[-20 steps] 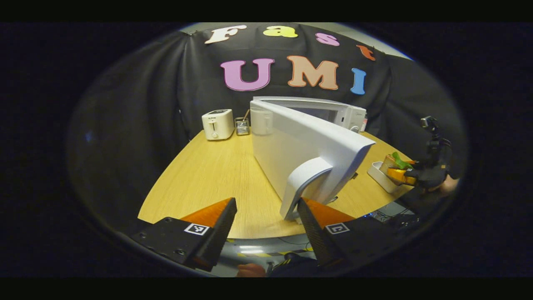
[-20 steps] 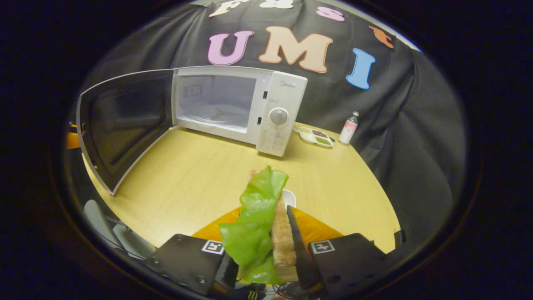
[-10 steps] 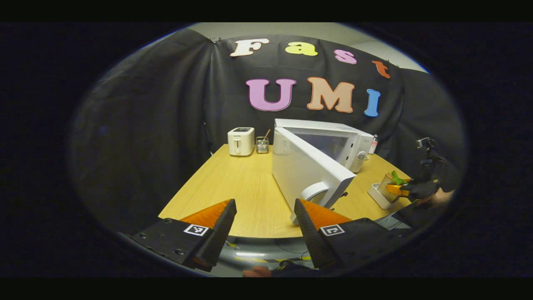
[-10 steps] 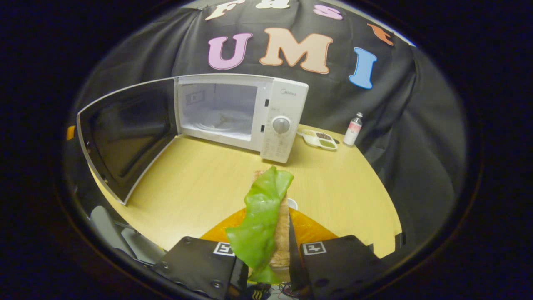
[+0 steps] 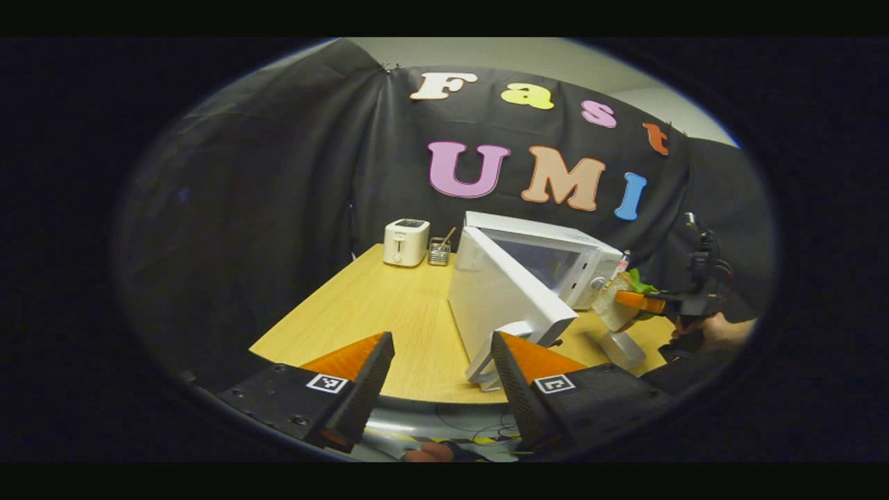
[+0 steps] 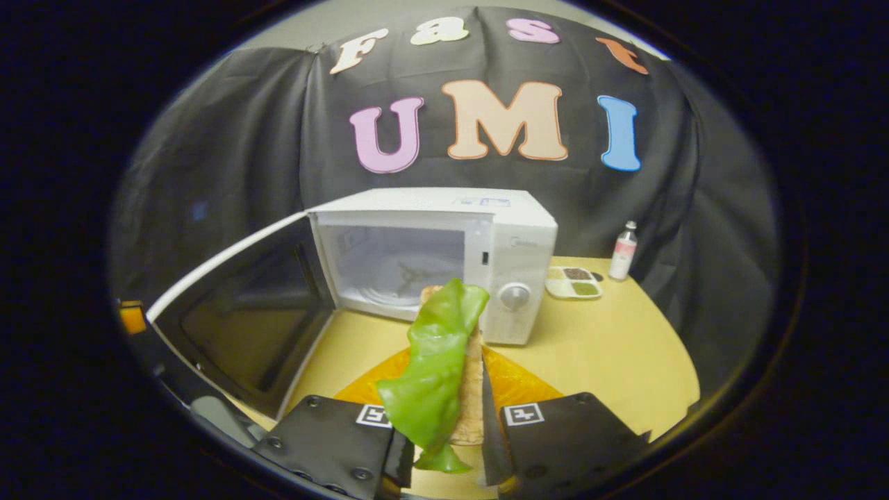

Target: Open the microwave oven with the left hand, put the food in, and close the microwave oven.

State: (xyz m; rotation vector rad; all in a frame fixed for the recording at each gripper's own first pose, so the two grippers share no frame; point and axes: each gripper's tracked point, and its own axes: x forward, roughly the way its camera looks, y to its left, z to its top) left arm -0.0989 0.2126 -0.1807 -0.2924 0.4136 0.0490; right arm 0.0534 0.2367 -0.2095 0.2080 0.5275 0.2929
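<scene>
The white microwave (image 6: 517, 236) stands on the wooden table (image 6: 611, 347) with its door (image 6: 243, 312) swung wide open to the left and its cavity (image 6: 399, 267) bare. In the right gripper view my right gripper (image 6: 444, 444) is shut on a sandwich (image 6: 474, 389) with a green lettuce leaf (image 6: 434, 361), held above the table in front of the cavity. In the left gripper view my left gripper (image 5: 439, 347) is open and holds nothing. It sits just back from the door's handle (image 5: 494, 347). The right gripper (image 5: 663, 303) with the sandwich (image 5: 612, 305) shows at the far right.
A white toaster (image 5: 406, 243) and a small utensil holder (image 5: 439, 251) stand at the table's back left. A white tray (image 5: 621, 349) lies near the right edge. Right of the microwave sit a divided dish (image 6: 573, 283) and a small bottle (image 6: 624, 242).
My left gripper has drawn back from the door handle, still open. The right gripper has lifted the sandwich off the white tray and carried it toward the microwave's opening.
</scene>
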